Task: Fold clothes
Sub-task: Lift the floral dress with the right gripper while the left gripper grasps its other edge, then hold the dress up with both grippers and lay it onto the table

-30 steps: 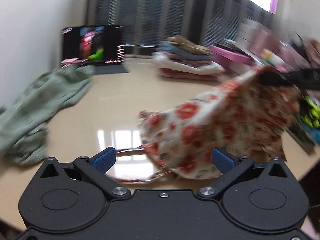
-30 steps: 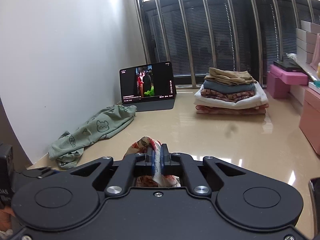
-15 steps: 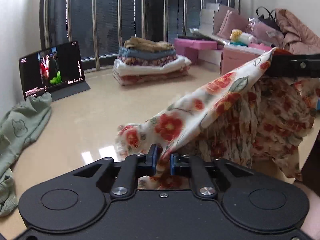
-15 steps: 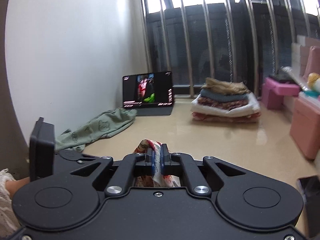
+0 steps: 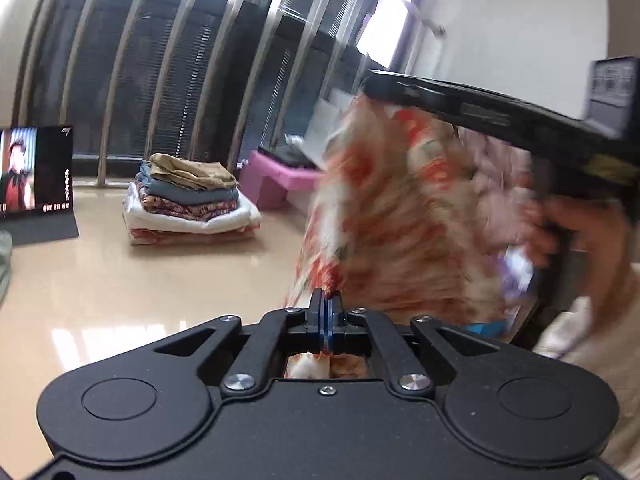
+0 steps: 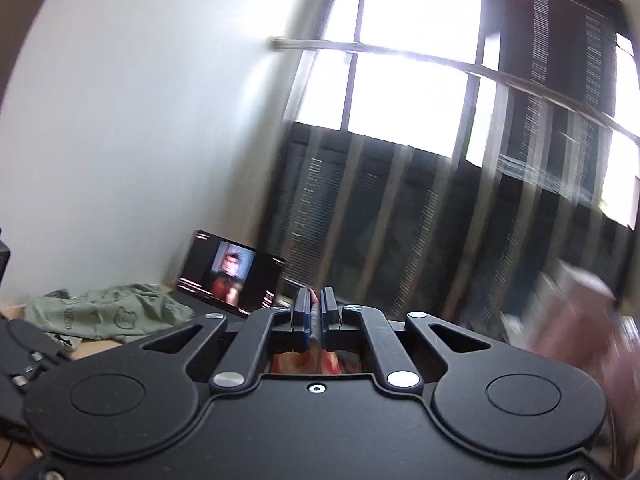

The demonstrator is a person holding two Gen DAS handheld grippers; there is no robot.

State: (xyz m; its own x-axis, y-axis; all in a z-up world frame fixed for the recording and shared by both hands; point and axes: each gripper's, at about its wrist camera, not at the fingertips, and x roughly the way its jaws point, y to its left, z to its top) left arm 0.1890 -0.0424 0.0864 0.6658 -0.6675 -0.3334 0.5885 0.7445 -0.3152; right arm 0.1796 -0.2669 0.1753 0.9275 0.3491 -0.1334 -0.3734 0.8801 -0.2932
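Observation:
A floral red-and-cream garment [image 5: 392,224] hangs blurred in the air between both grippers. My left gripper [image 5: 328,300] is shut on one edge of it. My right gripper [image 6: 315,304] is shut on another edge; a strip of the cloth [image 6: 316,316] shows between its pads. In the left wrist view the right gripper's black body [image 5: 500,116] is high on the right, held by a hand, with the garment hanging from it. A green garment [image 6: 108,312] lies crumpled on the table at the left.
A stack of folded clothes [image 5: 188,200] sits at the back of the beige table [image 5: 120,280]. A tablet [image 5: 32,176] plays video at the back left, also in the right wrist view [image 6: 232,276]. Pink boxes [image 5: 280,176] stand at the right.
My left gripper closed on the floral garment's edge. Both grippers then rose, lifting the garment off the table; the right gripper tilted upward toward the window.

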